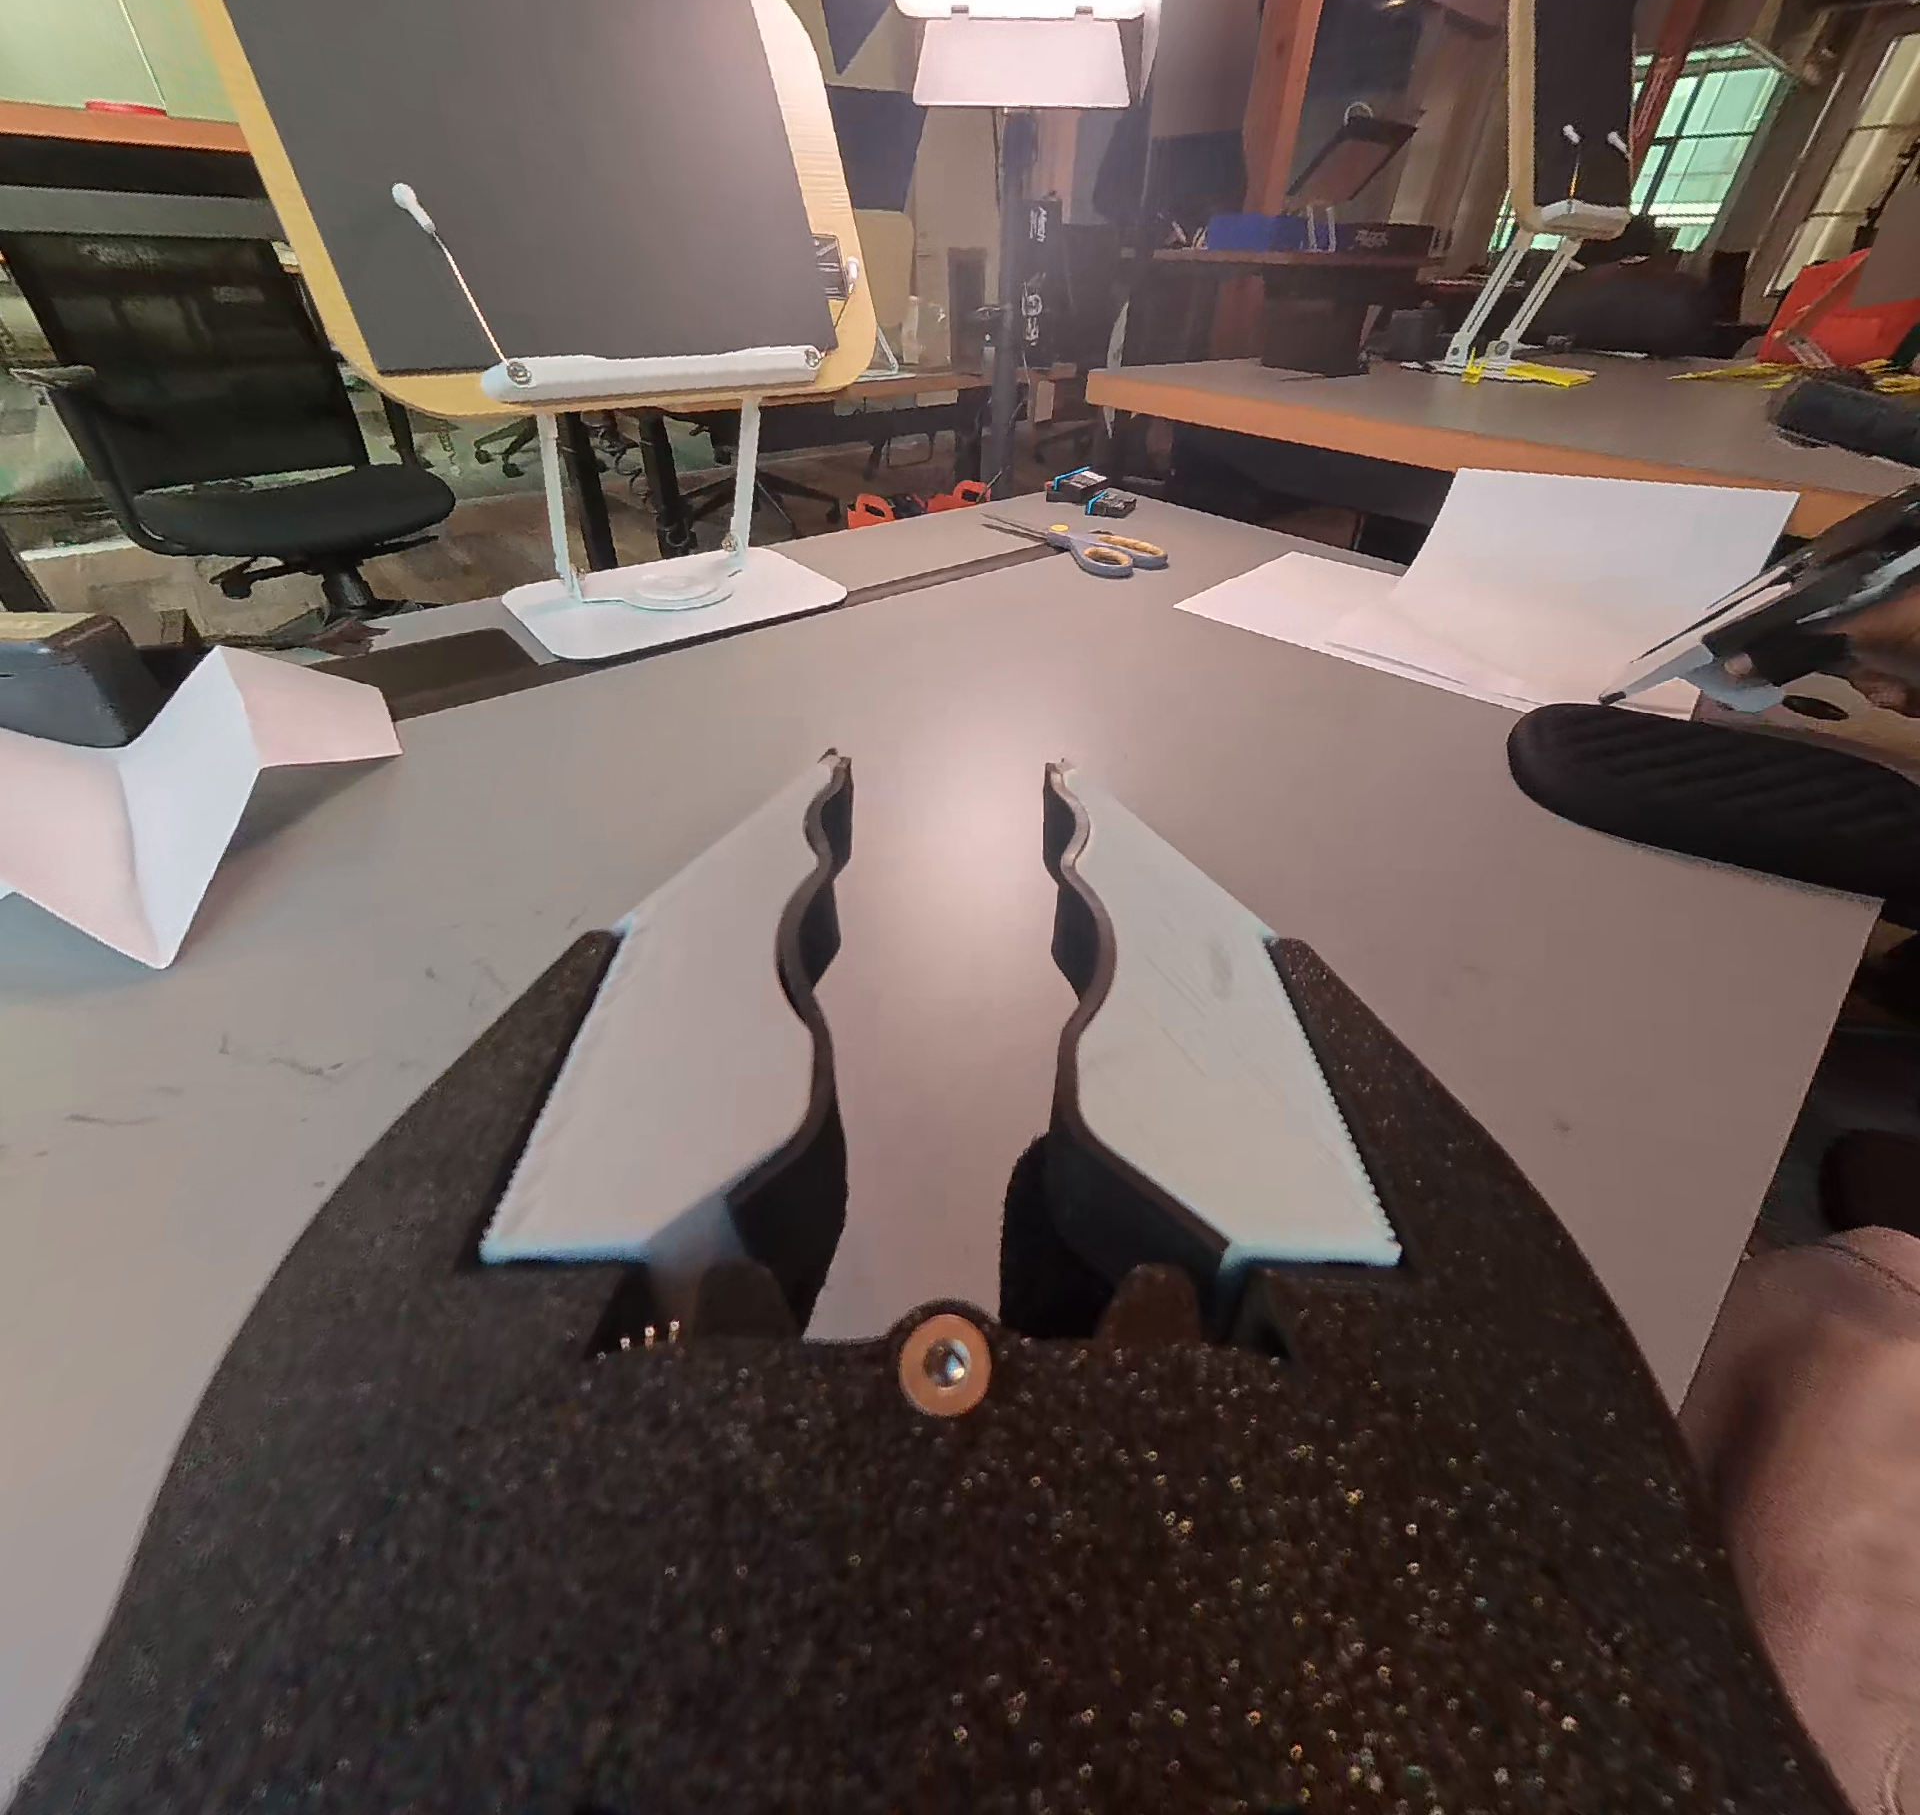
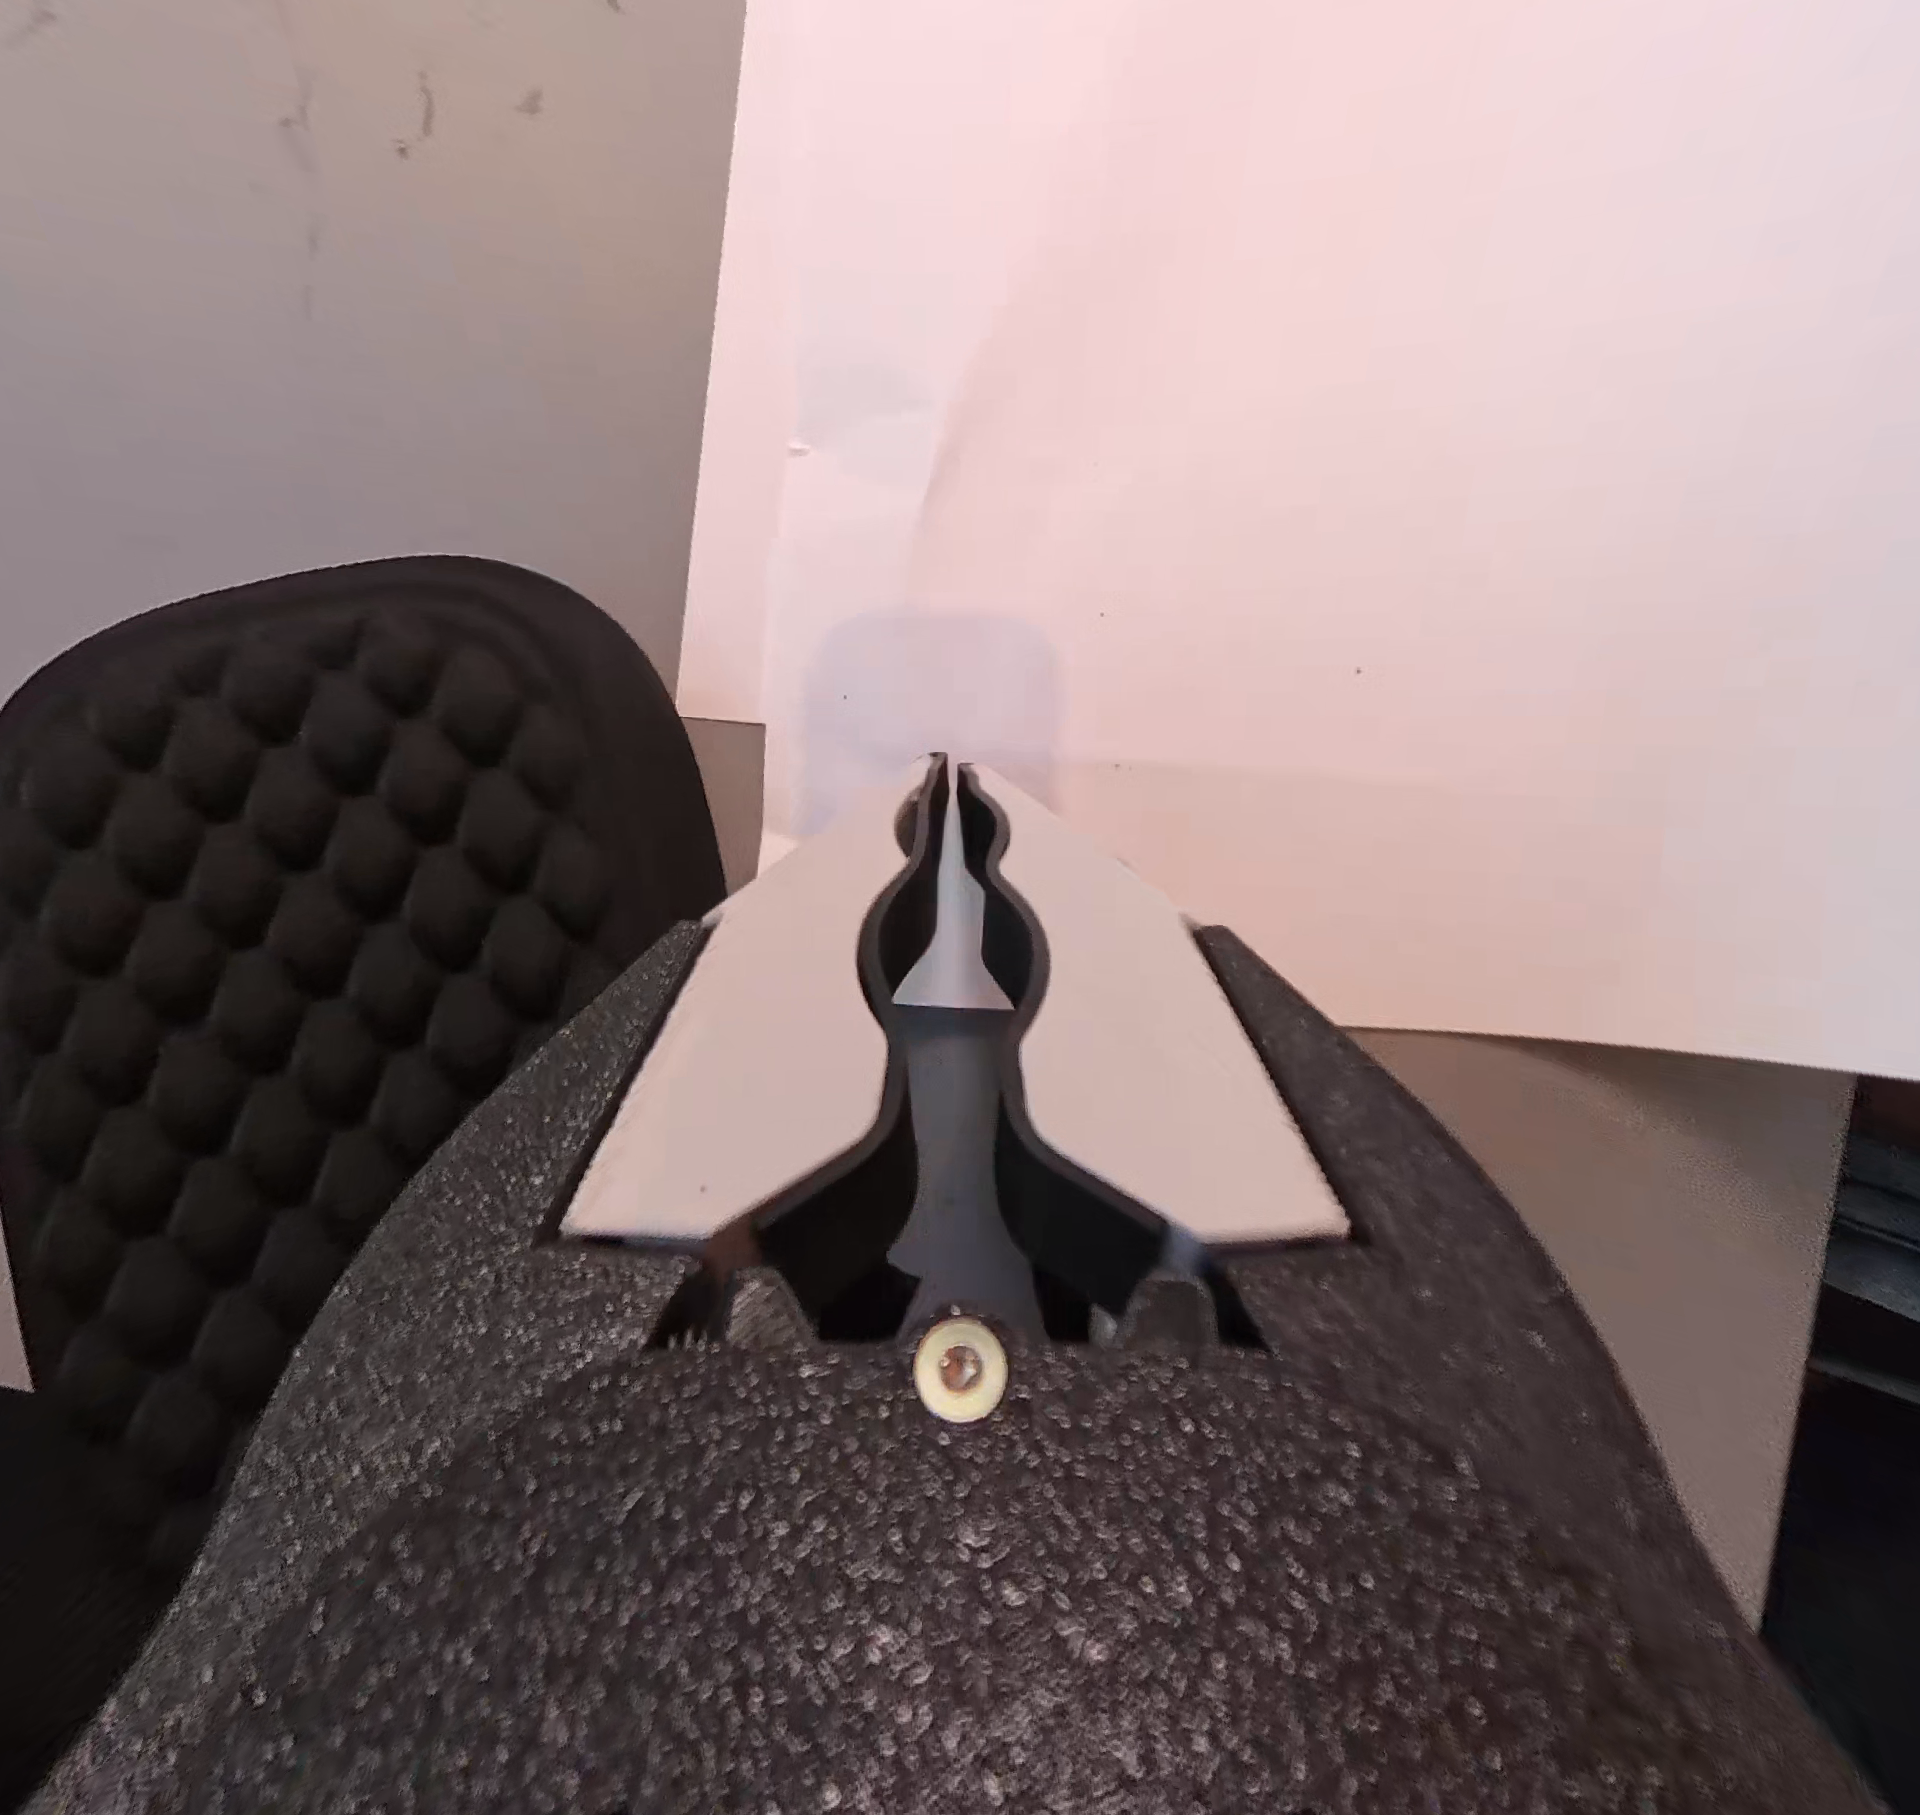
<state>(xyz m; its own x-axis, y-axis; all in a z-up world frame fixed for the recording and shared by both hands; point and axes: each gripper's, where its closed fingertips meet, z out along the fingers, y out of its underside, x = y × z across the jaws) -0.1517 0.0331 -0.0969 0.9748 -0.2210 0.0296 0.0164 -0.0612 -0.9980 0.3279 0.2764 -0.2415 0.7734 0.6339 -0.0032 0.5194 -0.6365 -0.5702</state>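
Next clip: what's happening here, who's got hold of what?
A person holds a set of tongs in each hand over a grey table. The left tongs are open with nothing between them, above bare tabletop. The right tongs are shut on the edge of a white sheet of paper, which curves up off the table, beside a black padded cushion. A folded white paper, scissors and a board on a stand sit untouched.

No writing can be read here — marks on distant boxes are too blurred.
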